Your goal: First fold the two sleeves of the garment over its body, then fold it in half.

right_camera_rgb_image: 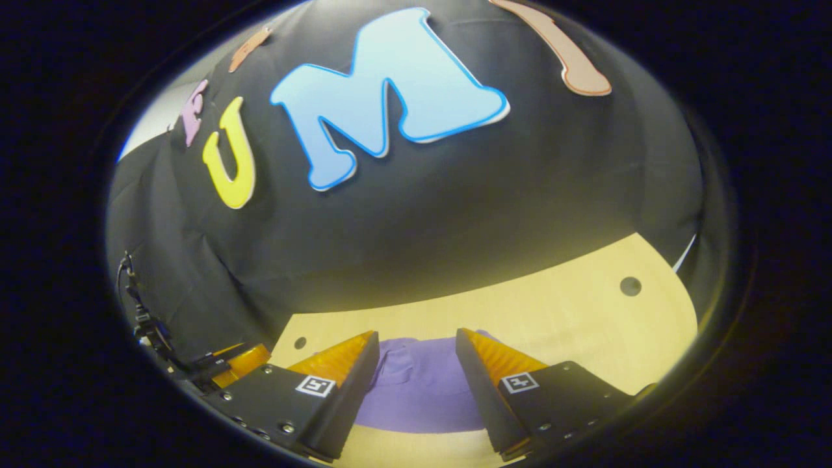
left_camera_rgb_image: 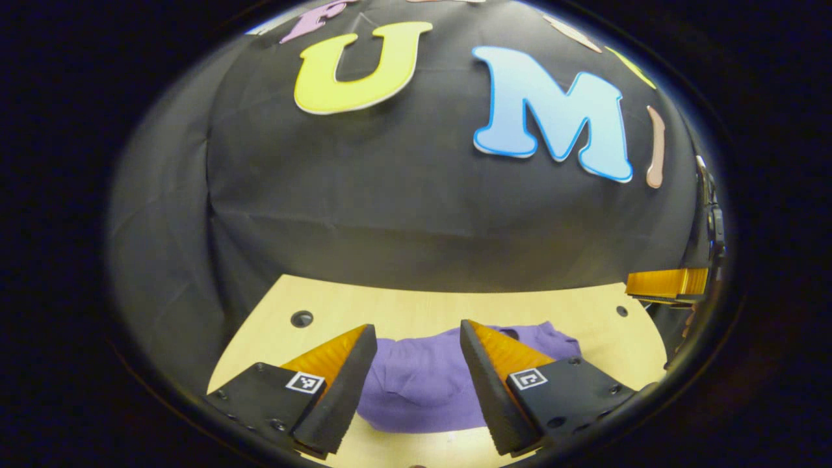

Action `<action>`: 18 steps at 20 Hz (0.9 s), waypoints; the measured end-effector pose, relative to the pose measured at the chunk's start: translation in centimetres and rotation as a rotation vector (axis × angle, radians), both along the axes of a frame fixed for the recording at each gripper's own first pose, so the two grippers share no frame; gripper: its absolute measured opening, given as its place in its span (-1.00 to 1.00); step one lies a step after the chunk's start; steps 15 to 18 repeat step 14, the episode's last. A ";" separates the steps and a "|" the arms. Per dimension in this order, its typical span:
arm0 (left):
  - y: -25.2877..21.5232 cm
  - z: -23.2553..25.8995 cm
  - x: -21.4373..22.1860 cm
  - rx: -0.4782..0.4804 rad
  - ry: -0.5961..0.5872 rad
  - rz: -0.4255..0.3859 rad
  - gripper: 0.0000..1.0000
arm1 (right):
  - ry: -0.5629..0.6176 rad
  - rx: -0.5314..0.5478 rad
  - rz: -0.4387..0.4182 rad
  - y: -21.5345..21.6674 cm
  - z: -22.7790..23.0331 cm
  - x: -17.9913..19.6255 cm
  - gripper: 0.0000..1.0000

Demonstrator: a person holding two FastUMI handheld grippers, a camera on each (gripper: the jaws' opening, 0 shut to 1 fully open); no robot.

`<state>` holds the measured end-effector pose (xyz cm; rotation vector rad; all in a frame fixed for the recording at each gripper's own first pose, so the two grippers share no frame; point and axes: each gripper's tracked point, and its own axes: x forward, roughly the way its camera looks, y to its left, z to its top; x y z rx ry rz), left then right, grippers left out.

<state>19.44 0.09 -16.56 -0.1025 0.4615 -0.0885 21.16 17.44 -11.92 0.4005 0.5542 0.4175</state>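
We're holding L gripper (left_camera_rgb_image: 417,348) and R gripper (right_camera_rgb_image: 416,351) level above the table (left_camera_rgb_image: 416,305), both jaws spread wide, gripping nothing. Garment (left_camera_rgb_image: 422,383) lying bunched at 6 o'clock.

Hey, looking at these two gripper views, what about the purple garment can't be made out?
- Garment's sides, left gripper view: hidden behind the left gripper's open fingers.
- Garment's near edge, right gripper view: cut off behind the right gripper's fingers.
- Sleeves: cannot tell whether they are folded; the cloth is bunched and partly hidden.
- The table under the garment is covered.
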 end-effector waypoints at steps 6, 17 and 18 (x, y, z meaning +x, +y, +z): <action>-0.4 7.8 -6.6 -0.031 -0.131 0.011 0.76 | -0.095 -0.027 0.000 -1.3 4.6 -5.3 0.51; -1.4 12.0 -13.5 -0.141 -0.201 0.012 0.76 | -0.153 -0.020 -0.025 -1.7 7.0 -12.9 0.55; -1.4 12.0 -13.5 -0.141 -0.201 0.012 0.76 | -0.153 -0.020 -0.025 -1.7 7.0 -12.9 0.55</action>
